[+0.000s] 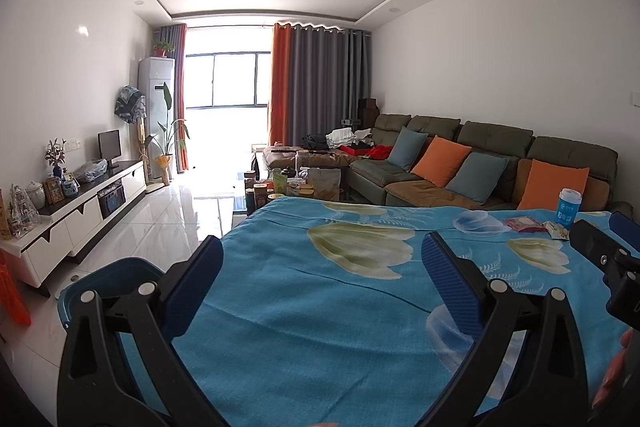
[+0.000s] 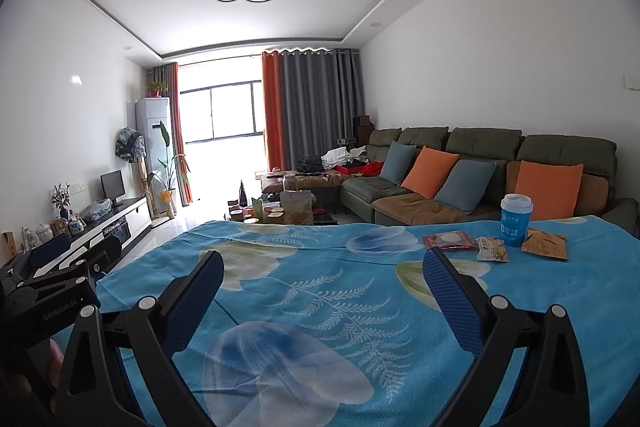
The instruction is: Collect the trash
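Note:
Trash lies at the far right of the table with the blue flowered cloth (image 2: 320, 291): a blue and white paper cup (image 2: 516, 219), a red wrapper (image 2: 450, 241), a white snack wrapper (image 2: 493, 249) and an orange-brown packet (image 2: 545, 246). The cup (image 1: 569, 211) and red wrapper (image 1: 524, 225) also show in the left wrist view. My right gripper (image 2: 324, 267) is open and empty, short of the trash. My left gripper (image 1: 322, 251) is open and empty over the cloth. A blue bin (image 1: 108, 279) sits at the table's left edge.
A green sofa (image 2: 480, 195) with orange and blue cushions runs along the right wall. A cluttered coffee table (image 1: 296, 183) stands beyond the table. A white TV cabinet (image 1: 80, 211) lines the left wall. White tiled floor (image 1: 168, 227) lies between.

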`<state>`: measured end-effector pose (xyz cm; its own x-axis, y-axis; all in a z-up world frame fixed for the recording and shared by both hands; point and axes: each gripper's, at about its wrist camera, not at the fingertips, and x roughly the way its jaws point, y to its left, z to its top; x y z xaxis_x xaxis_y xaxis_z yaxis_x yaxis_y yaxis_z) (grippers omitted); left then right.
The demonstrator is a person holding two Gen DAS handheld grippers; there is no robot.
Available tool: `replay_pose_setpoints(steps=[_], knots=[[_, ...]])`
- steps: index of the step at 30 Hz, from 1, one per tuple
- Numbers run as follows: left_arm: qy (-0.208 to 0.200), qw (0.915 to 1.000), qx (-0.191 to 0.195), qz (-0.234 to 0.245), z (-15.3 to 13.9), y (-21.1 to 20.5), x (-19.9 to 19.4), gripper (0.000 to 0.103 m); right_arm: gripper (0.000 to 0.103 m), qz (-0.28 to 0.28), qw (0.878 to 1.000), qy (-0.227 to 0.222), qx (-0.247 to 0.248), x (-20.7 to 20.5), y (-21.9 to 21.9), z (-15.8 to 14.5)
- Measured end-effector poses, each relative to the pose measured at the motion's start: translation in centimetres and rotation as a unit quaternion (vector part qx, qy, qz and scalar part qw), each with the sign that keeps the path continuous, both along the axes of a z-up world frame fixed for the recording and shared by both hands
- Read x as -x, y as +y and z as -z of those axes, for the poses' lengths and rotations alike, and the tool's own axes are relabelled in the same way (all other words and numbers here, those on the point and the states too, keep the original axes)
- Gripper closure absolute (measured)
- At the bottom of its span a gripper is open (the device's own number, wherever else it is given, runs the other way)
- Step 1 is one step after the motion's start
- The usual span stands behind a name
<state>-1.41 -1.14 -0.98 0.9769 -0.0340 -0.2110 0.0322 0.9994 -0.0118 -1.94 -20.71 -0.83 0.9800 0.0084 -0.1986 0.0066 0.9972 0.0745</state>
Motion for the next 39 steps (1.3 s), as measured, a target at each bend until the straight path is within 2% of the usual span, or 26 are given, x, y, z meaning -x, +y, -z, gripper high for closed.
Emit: replay_pose_setpoints(steps=[39], knots=[[0.015,0.9998,0.008,0.009,0.29,-0.35,-0.79,0.006,0.007,-0.001,1.000,-0.001,-0.001,-0.19,0.23,-0.06]])
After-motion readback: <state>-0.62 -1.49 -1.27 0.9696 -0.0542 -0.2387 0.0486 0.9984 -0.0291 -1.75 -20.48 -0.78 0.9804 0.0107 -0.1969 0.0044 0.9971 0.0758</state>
